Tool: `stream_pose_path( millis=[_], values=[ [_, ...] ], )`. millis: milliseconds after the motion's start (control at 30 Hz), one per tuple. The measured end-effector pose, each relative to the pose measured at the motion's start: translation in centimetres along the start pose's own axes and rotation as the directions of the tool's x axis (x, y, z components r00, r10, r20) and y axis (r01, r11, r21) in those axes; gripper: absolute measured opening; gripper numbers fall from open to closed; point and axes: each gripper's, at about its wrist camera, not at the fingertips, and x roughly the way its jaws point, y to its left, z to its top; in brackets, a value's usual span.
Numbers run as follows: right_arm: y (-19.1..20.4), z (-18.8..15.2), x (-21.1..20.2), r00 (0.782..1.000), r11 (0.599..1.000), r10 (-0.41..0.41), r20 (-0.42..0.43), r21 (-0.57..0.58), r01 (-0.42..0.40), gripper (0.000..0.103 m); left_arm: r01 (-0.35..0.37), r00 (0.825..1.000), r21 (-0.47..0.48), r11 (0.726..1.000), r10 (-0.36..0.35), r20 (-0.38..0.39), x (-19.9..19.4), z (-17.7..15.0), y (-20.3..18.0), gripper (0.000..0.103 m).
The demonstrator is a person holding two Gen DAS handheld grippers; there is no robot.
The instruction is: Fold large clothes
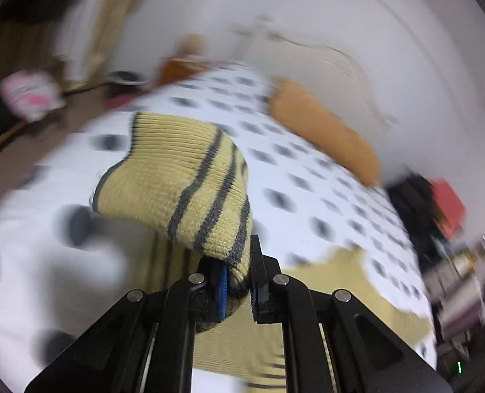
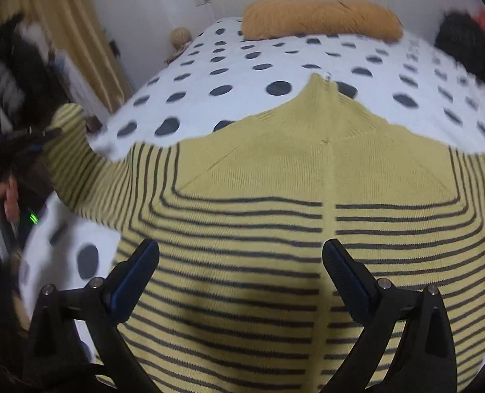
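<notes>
Knit fills the space between your left gripper's (image 1: 239, 281) fingers: the ribbed cuff of the yellow sweater (image 2: 275, 229) with grey stripes is pinched between the two blue pads, and the sleeve end stands up and folds over just beyond the fingertips. Your right gripper (image 2: 241, 252) is spread wide, its fingers (image 2: 137, 271) well apart with nothing between the pads; the sweater's striped body lies flat beneath and ahead of them, its plain yellow yoke and neck pointing away from the fingertips. Off to the left of those fingers, the raised sleeve leads up toward your other gripper and the hand (image 2: 0, 203) holding it.

Under the sweater you have a white bedspread (image 2: 242, 65) with dark dots, reaching well past the fingertips. At its far end an orange pillow (image 2: 321, 19) lies against a pale wall. A yellow curtain (image 2: 62, 32) hangs on the far left.

Your left wrist view is smeared by motion, so the room's edges there are hard to read. Dark clutter on the far right of the bed cannot be made out. The sweater's hem is cut off at the bottom of the right wrist view.
</notes>
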Motion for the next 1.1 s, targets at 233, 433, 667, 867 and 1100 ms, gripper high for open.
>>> stream_pose_path(
  millis=[233, 433, 667, 867, 1100],
  values=[
    [-11.7, 3.1, -4.3, 0.993, 0.976, -0.084, 0.081, 0.206, 0.066, 0.1, 0.215, 0.957, 0.114, 0.97, -0.186, -0.223, 11.7, -10.0, -18.5, 0.009],
    [-19.5, 3.4, -5.0, 0.992, 0.962, -0.103, 0.07, 0.26, 0.081, 0.1, 0.305, 0.877, 0.129, 0.944, -0.225, -0.425, 20.8, -21.9, -27.7, 0.011],
    [-22.5, 4.1, -0.9, 1.0, 0.946, -0.017, -0.003, 0.325, 0.017, 0.1, 0.267, 0.889, 0.129, 0.955, -0.193, -0.414, 19.2, -23.9, -26.1, 0.075],
    [-21.0, 5.1, 2.0, 0.997, 0.93, 0.073, 0.0, 0.362, -0.069, 0.098, 0.048, 0.985, 0.29, 0.956, 0.003, -0.175, 13.1, -19.0, -20.1, 0.095],
    [-13.2, 7.6, 6.5, 0.938, 0.939, -0.321, -0.133, 0.082, 0.334, 0.073, -0.051, 0.968, 0.119, 0.992, 0.079, -0.238, 15.5, -18.0, -12.8, 0.095]
  ],
)
